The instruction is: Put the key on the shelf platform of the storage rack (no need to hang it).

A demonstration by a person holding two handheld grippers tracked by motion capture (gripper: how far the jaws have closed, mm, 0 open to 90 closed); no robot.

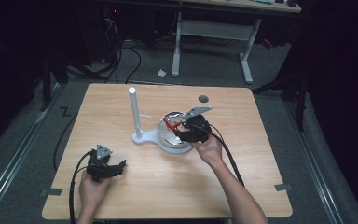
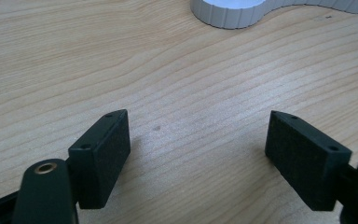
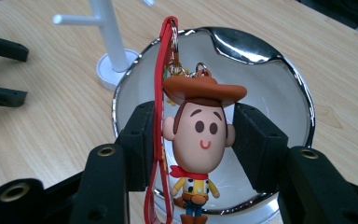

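Right gripper [image 3: 193,140]: jaws clamped on the cowboy figurine [image 3: 200,140] over the silver bowl [image 3: 279,79]. Left gripper [image 2: 198,154], at seven o'clock on the surface [image 2: 177,70]: jaws apart, holding nothing.

At the centre of the right gripper view hung a cowboy figure [image 3: 200,140] with a brown hat, peach face, red neckerchief and yellow shirt, on a red strap [image 3: 158,116]. Behind it shone a chrome-silver bowl [image 3: 284,84]. The right claw [image 3: 193,140] was black. At upper left stood a white stand [image 3: 109,37] on a pale wood-grained bench [image 3: 51,140].
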